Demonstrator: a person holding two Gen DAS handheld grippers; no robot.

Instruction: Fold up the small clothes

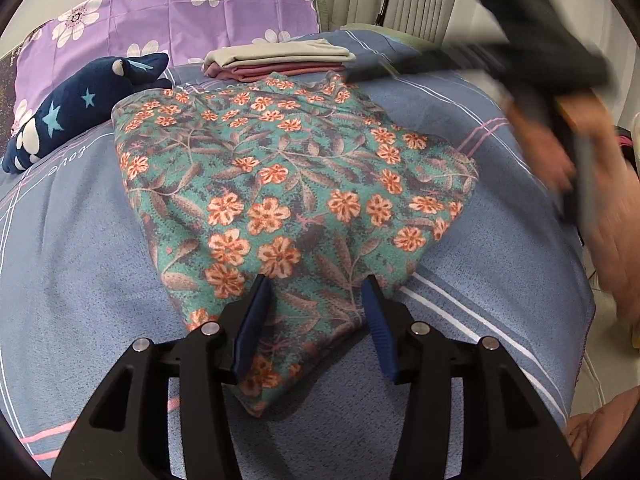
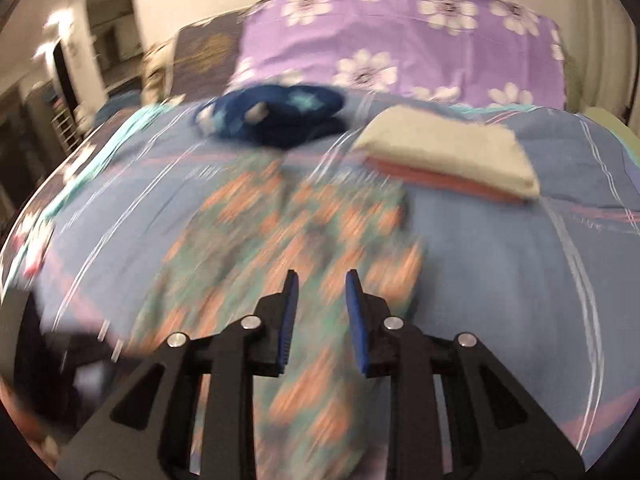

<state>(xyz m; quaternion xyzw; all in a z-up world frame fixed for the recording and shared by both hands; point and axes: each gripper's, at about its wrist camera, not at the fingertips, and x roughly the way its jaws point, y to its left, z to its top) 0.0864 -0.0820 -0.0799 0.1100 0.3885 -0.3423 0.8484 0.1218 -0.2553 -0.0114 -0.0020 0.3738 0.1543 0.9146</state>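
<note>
On the blue striped bedspread (image 1: 460,240), lay the floral garment (image 1: 280,184) partly folded, spread flat for the next crease. Left gripper (image 1: 316,292) hovered half-open over its near end — nothing pinched. Right gripper (image 2: 322,280) blurred, narrowly parted, also empty. Finished folded stack (image 1: 276,62) parked behind, out of the way. No containers anywhere.

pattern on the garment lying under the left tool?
Teal garment with orange flowers and grey-brown leaves. Sharpest in the left wrist view; the right wrist view is motion-blurred.
</note>
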